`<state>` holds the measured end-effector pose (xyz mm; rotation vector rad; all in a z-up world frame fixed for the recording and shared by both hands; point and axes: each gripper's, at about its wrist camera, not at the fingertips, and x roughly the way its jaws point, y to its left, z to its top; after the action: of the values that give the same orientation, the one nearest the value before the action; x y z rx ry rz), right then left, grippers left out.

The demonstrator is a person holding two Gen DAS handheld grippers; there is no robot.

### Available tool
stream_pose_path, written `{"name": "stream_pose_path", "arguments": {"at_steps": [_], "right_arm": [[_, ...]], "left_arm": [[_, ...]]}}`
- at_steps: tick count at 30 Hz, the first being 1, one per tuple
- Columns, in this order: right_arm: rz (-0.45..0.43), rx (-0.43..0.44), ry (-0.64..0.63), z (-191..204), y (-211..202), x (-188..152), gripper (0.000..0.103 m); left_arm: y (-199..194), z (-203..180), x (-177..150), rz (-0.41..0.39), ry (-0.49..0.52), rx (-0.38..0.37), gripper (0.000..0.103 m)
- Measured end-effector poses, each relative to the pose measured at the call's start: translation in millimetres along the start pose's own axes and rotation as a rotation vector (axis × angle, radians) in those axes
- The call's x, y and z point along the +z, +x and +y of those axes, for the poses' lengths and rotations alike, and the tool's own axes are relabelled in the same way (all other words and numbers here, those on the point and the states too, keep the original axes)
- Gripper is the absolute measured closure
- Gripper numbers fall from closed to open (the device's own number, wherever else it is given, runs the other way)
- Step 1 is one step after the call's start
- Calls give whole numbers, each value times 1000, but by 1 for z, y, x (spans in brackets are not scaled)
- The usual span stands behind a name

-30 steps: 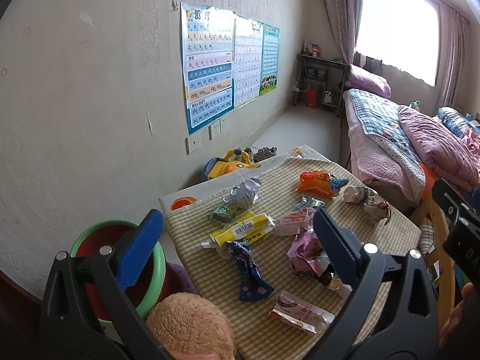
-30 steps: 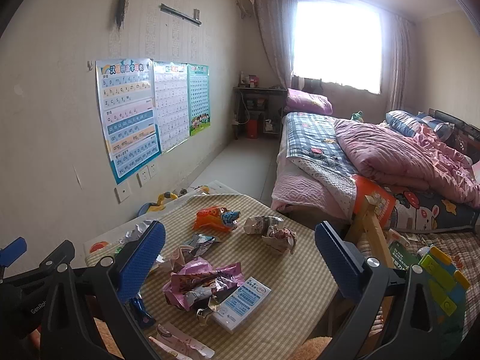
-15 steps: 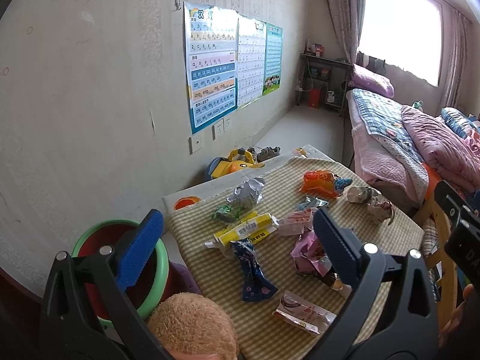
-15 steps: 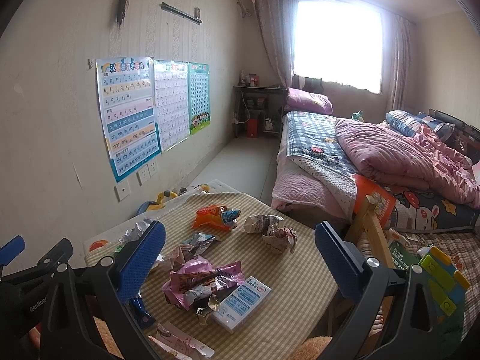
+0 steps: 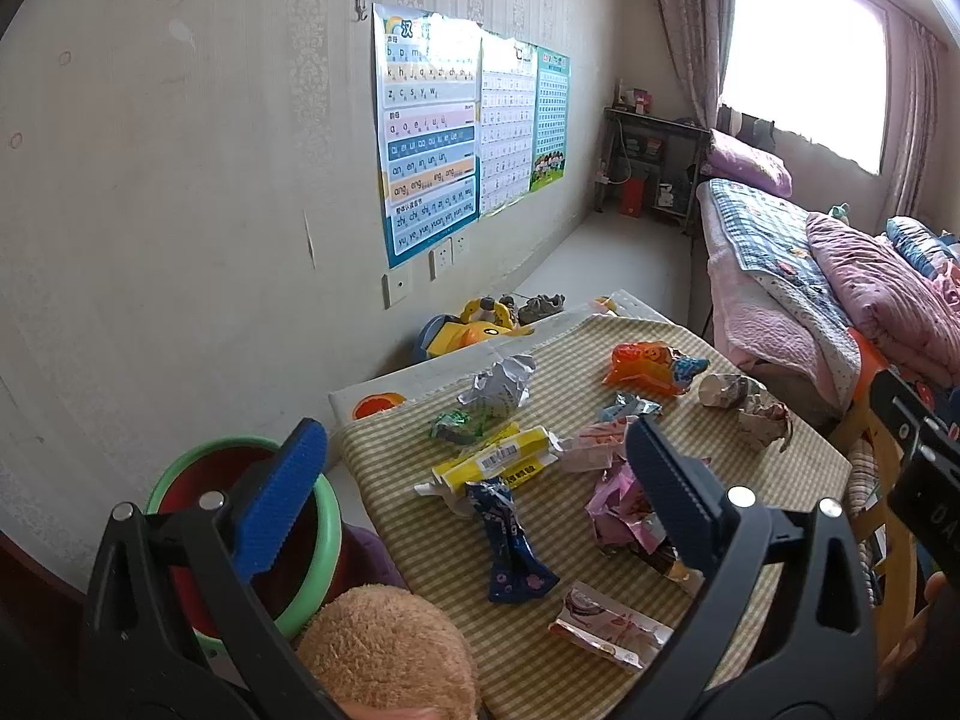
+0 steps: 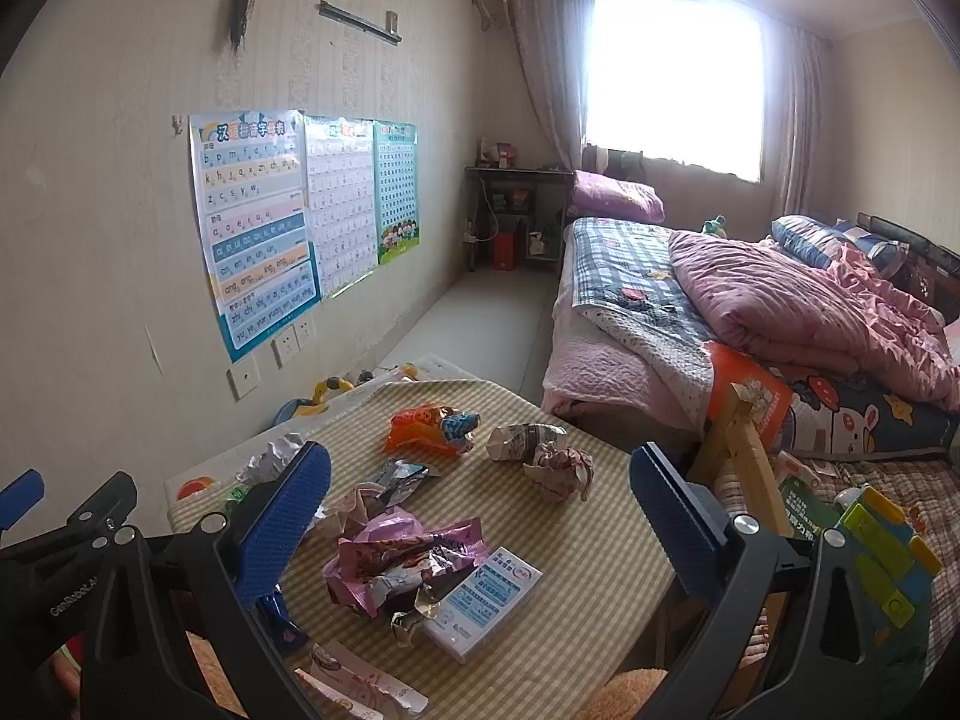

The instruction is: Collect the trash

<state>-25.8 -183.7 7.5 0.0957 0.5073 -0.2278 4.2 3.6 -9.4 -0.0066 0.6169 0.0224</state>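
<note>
Wrappers lie scattered on a checked tablecloth [image 5: 576,396]: a yellow wrapper [image 5: 498,465], a dark blue wrapper [image 5: 510,546], a silver foil ball [image 5: 498,387], an orange bag [image 5: 648,363], a pink wrapper pile [image 6: 402,558] and a white-blue box [image 6: 486,606]. A red bin with a green rim [image 5: 240,528] stands left of the table. My left gripper [image 5: 474,492] is open and empty above the table's near left side. My right gripper [image 6: 480,516] is open and empty above the pink pile.
A brown plush toy [image 5: 384,654] sits at the table's near edge. A bed with pink bedding [image 6: 750,312] stands to the right. A wooden chair frame [image 6: 744,456] is by the table's right side. Toys [image 5: 474,327] lie on the floor by the wall.
Both views have shifted only slightly; the left gripper has drifted a little and both grippers stay open and empty.
</note>
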Motion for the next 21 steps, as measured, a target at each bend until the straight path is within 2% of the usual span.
{"name": "stream_pose_path", "arguments": {"at_steps": [21], "right_arm": [[3,1,0,2,0,-2,7]], "left_arm": [[1,2,-1,8,-9,19,5]]}}
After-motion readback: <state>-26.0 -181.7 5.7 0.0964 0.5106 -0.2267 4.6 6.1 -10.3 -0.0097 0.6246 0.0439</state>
